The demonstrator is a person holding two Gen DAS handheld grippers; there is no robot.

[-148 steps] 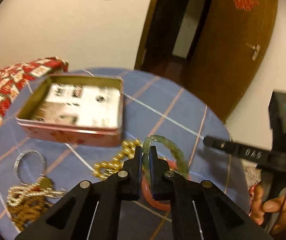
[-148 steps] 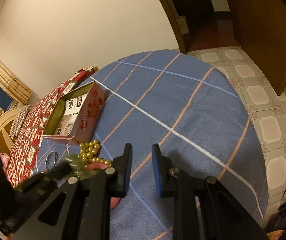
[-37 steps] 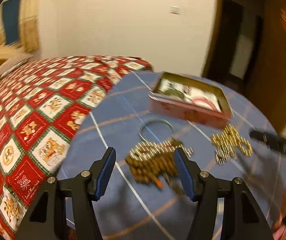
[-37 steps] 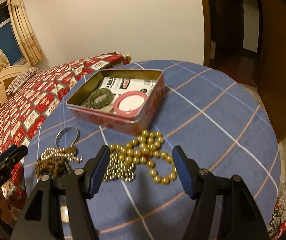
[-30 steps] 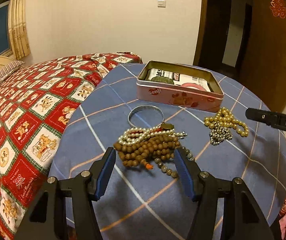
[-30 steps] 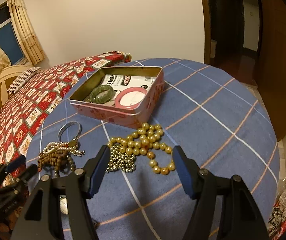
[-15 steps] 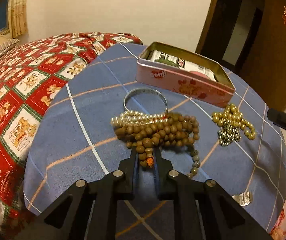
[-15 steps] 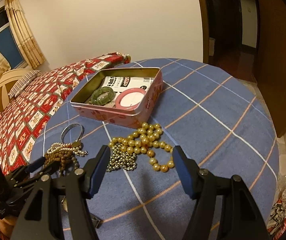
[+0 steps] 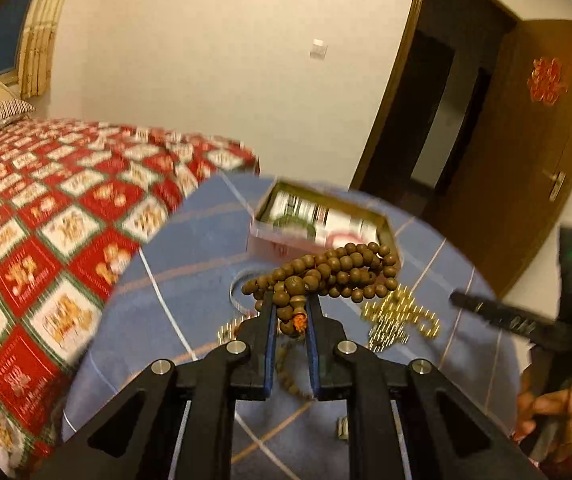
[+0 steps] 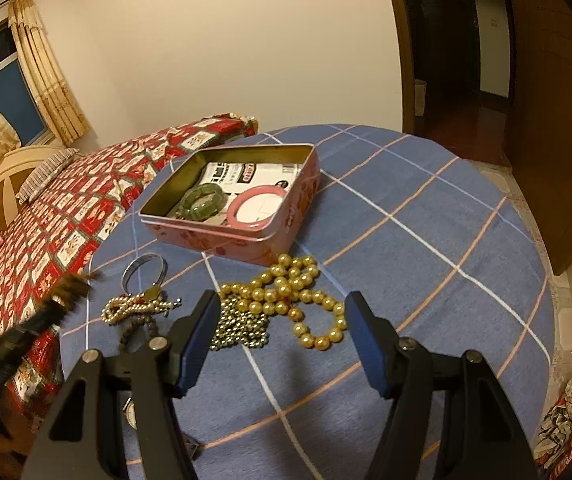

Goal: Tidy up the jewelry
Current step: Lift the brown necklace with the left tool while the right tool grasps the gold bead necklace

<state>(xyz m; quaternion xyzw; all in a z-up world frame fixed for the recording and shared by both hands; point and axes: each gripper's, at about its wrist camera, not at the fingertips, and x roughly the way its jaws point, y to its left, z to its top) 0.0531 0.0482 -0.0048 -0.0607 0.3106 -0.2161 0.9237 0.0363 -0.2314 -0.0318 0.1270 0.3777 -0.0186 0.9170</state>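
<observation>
Fingers of the left gripper (image 9: 290,312) pinch the brown wooden bead strand (image 9: 326,270), lifted above the blue checked tablecloth (image 10: 426,248), near the pink tin (image 10: 245,236). Right gripper (image 10: 281,340) hovers wide apart over the gold pearl necklace (image 10: 294,292), touching nothing.

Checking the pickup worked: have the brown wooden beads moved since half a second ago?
Yes. The brown wooden beads, then lying on the blue tablecloth, now hang lifted in the left gripper, level with the pink tin.

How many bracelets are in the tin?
2: a green bracelet on the left and a pink bangle on the right of the tin. Its near wall may hide more.
</observation>
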